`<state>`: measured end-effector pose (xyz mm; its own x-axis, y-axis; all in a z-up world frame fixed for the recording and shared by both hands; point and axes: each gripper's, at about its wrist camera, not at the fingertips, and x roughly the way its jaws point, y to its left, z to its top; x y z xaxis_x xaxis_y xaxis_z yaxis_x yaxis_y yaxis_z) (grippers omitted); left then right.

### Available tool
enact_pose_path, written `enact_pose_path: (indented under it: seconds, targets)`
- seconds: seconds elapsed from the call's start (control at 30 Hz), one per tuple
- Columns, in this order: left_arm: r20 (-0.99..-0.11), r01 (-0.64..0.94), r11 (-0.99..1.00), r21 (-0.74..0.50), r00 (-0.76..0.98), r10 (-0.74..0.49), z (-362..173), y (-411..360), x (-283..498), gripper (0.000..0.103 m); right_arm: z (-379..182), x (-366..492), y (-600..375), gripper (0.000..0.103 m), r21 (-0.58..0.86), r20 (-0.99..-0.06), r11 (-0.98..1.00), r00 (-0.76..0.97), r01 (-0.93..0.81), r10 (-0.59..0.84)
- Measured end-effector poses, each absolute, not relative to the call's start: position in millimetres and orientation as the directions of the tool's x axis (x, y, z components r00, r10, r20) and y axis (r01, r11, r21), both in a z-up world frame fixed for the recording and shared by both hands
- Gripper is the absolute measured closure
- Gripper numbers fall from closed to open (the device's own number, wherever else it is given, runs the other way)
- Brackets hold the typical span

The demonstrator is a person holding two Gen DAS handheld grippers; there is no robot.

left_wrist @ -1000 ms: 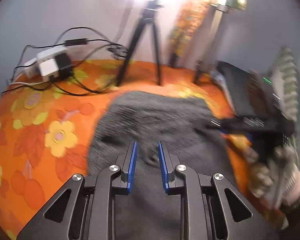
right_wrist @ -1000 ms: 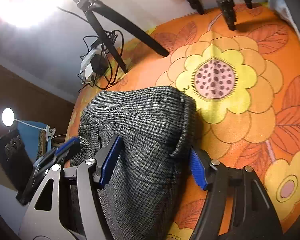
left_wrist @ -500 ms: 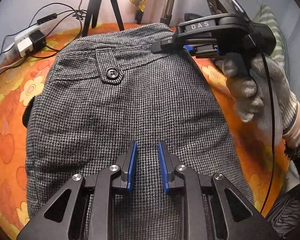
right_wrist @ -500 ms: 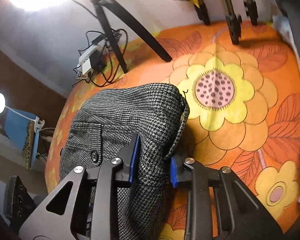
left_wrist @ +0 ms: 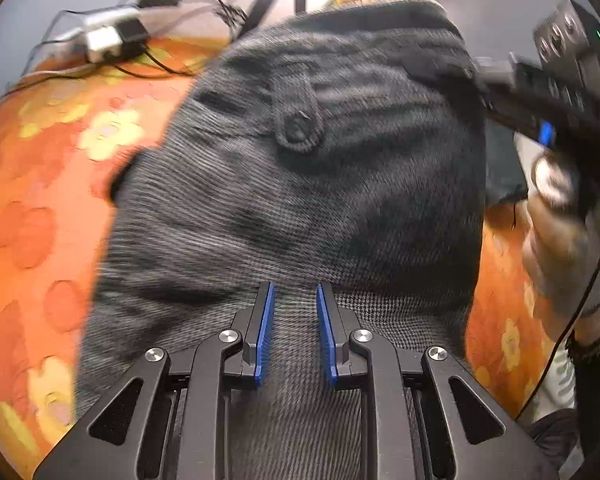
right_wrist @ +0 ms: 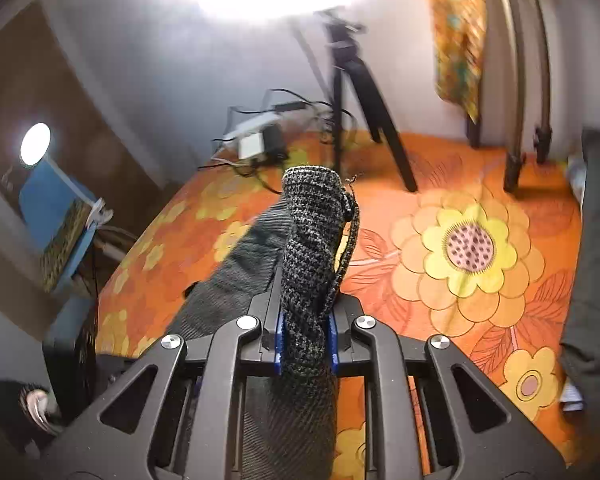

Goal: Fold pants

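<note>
From the left wrist camera, the grey houndstooth pants fill the middle of the view, spread over the orange floral cloth, with the buttoned pocket flap beyond the fingertips and the waist edge raised at the far side. The left gripper hangs just above the pants with its blue pads parted by a narrow gap and nothing between them. To the right of the pants, the right gripper has the raised corner, with the gloved hand below it; this side is blurred. From the right wrist camera, the right gripper is clamped on a bunched fold of the pants, which stands up between the pads while the rest trails down to the left onto the floral cloth. A power strip with cables and a tripod lie beyond the pants. The likely trouble: only one corner is held, so the fabric may sag and fold crooked, or slip from the thick bunch if pulled sharply; the left gripper, unengaged, cannot steady the lower layer against dragging.
</note>
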<state>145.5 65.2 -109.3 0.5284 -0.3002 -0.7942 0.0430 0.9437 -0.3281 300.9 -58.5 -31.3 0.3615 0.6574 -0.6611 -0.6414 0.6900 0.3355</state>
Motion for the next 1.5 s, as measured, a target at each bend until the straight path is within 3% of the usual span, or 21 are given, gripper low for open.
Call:
enact_pose_path:
  seconds: [0.4, 0.7, 1.13, 1.23, 1.37, 1.47, 1.5]
  targets:
    - [-0.689, -0.172, 0.907, -0.384, 0.707, -0.158, -51, 179, 68, 0.083, 6, 155, -25, 0.088, 0.013, -0.647, 0.497, 0.372, -0.867, 0.666]
    - [-0.638, -0.212, 0.830, -0.516, 0.741, -0.208, -59, 198, 40, 0.083, -28, 57, -31, 0.089, -0.105, -0.711, 0.355, 0.319, -0.929, 0.626]
    - [-0.638, -0.144, 0.845, -0.516, 0.723, -0.266, -64, 175, 4, 0.083, -86, -3, -51, 0.089, -0.240, -0.784, 0.272, 0.351, -0.932, 0.512]
    - [-0.644, -0.105, 0.852, -0.513, 0.704, -0.301, -67, 162, 3, 0.083, -84, -1, -51, 0.086, -0.236, -0.785, 0.292, 0.359, -0.927, 0.505]
    - [-0.649, -0.045, 0.874, -0.485, 0.688, -0.325, -65, 143, 4, 0.083, -72, -8, -61, 0.067, -0.184, -0.801, 0.272, 0.305, -0.944, 0.515]
    - [-0.671, -0.023, 0.898, -0.439, 0.673, -0.311, -65, 130, 3, 0.082, -54, -10, -80, 0.061, -0.126, -0.779, 0.320, 0.293, -0.939, 0.554]
    - [-0.678, -0.024, 0.898, -0.439, 0.665, -0.313, -67, 129, 2, 0.076, -48, -5, -86, 0.058, -0.095, -0.767, 0.360, 0.299, -0.928, 0.568]
